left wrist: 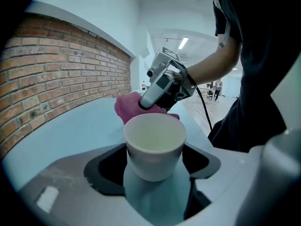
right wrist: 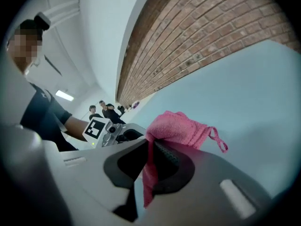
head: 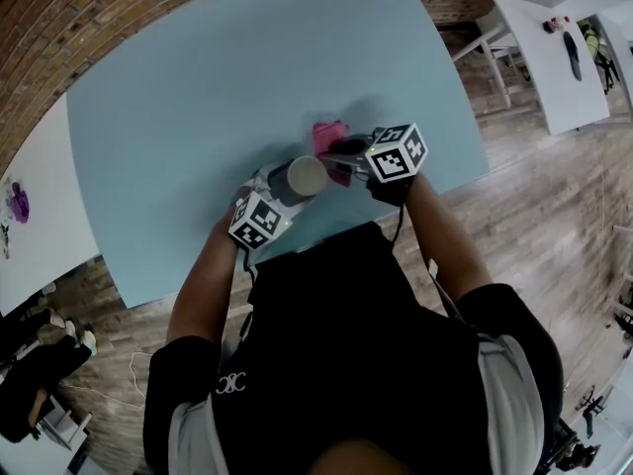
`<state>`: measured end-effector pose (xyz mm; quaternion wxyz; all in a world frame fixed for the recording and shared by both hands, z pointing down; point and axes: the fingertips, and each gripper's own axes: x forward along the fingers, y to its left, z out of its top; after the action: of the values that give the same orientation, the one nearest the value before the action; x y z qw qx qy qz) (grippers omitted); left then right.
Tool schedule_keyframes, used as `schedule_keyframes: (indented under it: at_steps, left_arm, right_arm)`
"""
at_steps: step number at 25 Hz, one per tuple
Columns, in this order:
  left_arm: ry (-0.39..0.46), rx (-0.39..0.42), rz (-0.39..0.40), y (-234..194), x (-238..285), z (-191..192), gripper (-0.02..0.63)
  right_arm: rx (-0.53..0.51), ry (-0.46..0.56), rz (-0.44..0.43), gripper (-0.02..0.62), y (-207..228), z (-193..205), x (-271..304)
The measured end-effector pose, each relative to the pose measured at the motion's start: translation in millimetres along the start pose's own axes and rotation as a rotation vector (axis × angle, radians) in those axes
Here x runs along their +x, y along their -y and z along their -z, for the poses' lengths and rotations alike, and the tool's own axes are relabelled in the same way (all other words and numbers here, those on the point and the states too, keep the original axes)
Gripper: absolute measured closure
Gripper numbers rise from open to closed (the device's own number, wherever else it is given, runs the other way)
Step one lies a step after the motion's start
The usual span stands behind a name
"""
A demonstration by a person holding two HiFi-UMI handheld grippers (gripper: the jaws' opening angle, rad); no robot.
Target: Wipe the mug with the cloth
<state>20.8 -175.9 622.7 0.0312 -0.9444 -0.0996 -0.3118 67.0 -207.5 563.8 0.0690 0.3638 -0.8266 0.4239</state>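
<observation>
Left gripper jaws clamp the mug; right gripper jaws pinch the cloth at the mug's 1 o'clock — press firmly and sweep round the rim.

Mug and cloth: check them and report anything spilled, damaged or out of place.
Nothing stands out. The white mug is empty and unchipped, clamped in the left gripper. The pink terry cloth is pinched in the right gripper, just beyond the mug's rim.
</observation>
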Motion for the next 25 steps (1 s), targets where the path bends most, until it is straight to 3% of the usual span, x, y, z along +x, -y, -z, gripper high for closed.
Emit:
schedule_keyframes:
  at_steps: [3,6,13,17,20,23,25]
  left_arm:
    - [0.001,0.007,0.001,0,1,-1,0.215]
    - [-0.001,0.009,0.0,0,2,-2,0.215]
    - [-0.001,0.013,-0.007,-1,2,-1,0.216]
    - [0.002,0.014,-0.005,-1,1,0,0.216]
    - [0.002,0.017,-0.002,-1,-1,0,0.216]
    - [-0.003,0.018,0.0,0,-1,0,0.216]
    - [-0.004,0.018,-0.002,0,-1,0,0.216]
  right_arm:
    - [-0.105,-0.108,0.049,0.555,-1,-6,6]
    - [-0.133,-0.169,0.091,0.554,5,-12,11]
    - [0.107,-0.097,0.144,0.554,51,-22,16]
    - [0.319,-0.025,0.078,0.554,69,-16,26]
    - [0.423,0.014,0.044,0.554,77,-9,32]
    - [0.432,0.002,0.023,0.554,81,-6,37]
    - [0.365,-0.054,0.027,0.554,80,-6,41]
